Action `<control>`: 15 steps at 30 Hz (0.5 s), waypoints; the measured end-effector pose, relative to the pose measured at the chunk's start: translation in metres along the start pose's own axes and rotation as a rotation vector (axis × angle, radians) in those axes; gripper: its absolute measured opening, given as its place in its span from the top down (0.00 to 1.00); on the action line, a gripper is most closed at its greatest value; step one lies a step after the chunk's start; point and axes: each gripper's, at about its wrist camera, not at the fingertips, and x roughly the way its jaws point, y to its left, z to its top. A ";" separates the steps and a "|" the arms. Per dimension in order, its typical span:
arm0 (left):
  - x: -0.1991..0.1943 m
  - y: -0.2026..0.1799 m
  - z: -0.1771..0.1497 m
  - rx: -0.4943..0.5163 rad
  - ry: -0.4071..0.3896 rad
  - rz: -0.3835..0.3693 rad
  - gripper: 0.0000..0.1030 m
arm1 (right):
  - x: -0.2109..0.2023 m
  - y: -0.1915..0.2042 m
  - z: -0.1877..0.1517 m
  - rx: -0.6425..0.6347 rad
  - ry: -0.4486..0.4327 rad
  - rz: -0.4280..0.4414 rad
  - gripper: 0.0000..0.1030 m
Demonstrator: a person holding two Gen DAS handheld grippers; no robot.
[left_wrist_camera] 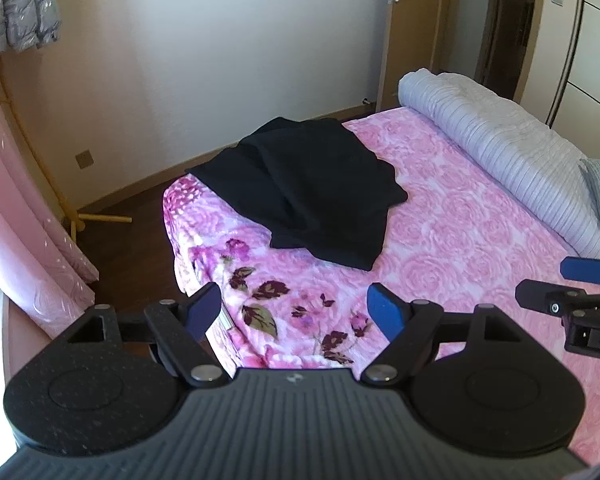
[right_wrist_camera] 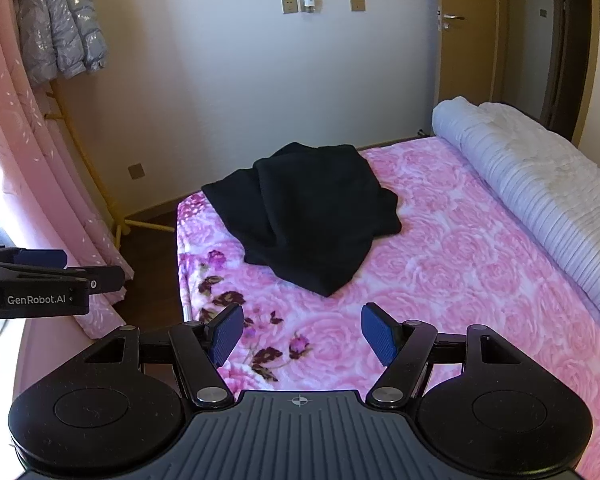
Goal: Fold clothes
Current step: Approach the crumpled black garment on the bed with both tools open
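Both my left hand-held gripper (left_wrist_camera: 294,312) and right hand-held gripper (right_wrist_camera: 302,334) gape wide, empty. The black garment (left_wrist_camera: 312,196) lies loosely layered at twelve o'clock on the bed (left_wrist_camera: 460,248); soft, limp, best pinched at an edge.

- A bed with a pink rose-pattern blanket (right_wrist_camera: 440,248) lies right under the tool and runs on ahead of it.
- A long grey striped rolled-up quilt (right_wrist_camera: 540,200) sits along the bed's right side.
- A shiny silver puffy jacket (right_wrist_camera: 60,28) hangs high up on the far left.
- Soft pink curtains (right_wrist_camera: 24,168) hang close on the left.
- A brown wooden door with a metal handle (right_wrist_camera: 460,40) stands far ahead on the right.
- Small square wall switches (right_wrist_camera: 290,6) sit high on the white wall straight ahead.
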 end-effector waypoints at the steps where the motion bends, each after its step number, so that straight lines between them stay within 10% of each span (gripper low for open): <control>1: 0.000 -0.001 0.001 -0.004 0.001 0.002 0.25 | 0.000 0.000 0.000 0.001 0.001 0.002 0.33; 15: 0.007 0.003 0.000 -0.018 0.032 -0.008 0.25 | 0.011 0.003 -0.006 -0.009 0.009 0.005 0.33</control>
